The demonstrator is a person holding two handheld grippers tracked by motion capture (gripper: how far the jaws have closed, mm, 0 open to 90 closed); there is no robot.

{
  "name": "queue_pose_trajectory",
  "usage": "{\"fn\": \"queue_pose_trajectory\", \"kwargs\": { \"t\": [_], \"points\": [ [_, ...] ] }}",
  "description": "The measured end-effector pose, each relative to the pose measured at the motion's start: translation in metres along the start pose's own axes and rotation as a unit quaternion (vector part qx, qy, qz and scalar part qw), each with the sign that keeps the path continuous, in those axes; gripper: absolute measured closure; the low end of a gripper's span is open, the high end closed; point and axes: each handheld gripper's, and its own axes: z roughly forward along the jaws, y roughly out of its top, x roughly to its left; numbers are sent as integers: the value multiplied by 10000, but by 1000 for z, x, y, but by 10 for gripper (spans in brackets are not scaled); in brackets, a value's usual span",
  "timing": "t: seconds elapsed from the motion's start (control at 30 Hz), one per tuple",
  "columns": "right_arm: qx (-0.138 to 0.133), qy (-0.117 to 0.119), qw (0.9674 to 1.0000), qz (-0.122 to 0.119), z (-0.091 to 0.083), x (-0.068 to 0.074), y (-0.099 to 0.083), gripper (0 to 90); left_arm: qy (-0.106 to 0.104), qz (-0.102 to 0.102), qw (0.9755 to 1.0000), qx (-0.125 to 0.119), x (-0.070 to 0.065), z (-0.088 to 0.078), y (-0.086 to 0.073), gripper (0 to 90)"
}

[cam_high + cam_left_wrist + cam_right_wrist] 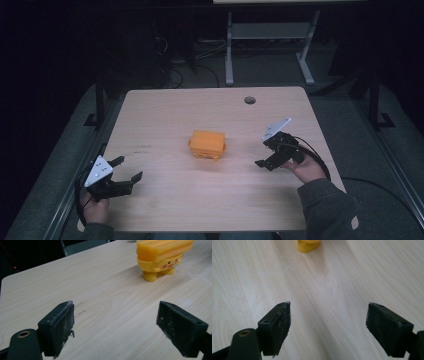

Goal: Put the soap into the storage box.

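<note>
The left gripper (125,170) is standing with its jaws spread wide and gripping nothing, hovering over the near left part of the wooden table (165,120), and in the left gripper view its two black pads (60,327) are framing bare wood between them. The yellow toy (207,145) is sitting near the middle of the table, well apart from this gripper, ahead of its jaws and off to the right of them; in the left gripper view the yellow toy (162,257) is showing a flat ribbed top, pink cheeks and stubby feet planted on the wood. The right gripper (263,150) is likewise holding its jaws wide apart with nothing between them, sitting to the right of the toy and pointing its jaws toward it, near but not touching. In the right gripper view one foot of the yellow toy (308,245) is peeking in at the top edge, beyond the left pad (278,326). The left hand (95,209) is gripping its tool from behind at the table's near edge, and the right hand (310,169) is reaching in from a grey sleeve (327,204), angled inward toward the toy. A round hole (249,100) is lying in the table beyond the toy, near the far edge.
</note>
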Motion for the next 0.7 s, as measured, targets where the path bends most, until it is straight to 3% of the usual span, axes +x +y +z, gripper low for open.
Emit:
{"fn": "queue_pose_trajectory", "kwargs": {
  "t": [0.27, 0.7],
  "points": [
    [-7, -86, 9998, 187, -6, -1, -23, 193, -4, 20, 10000, 50, 0, 1, 0, 139],
    [-44, -114, 9993, 346, -8, 5, -45, 193, -34, 65, 9999, 101, -1, 2, 0, 139]
  ]
}}
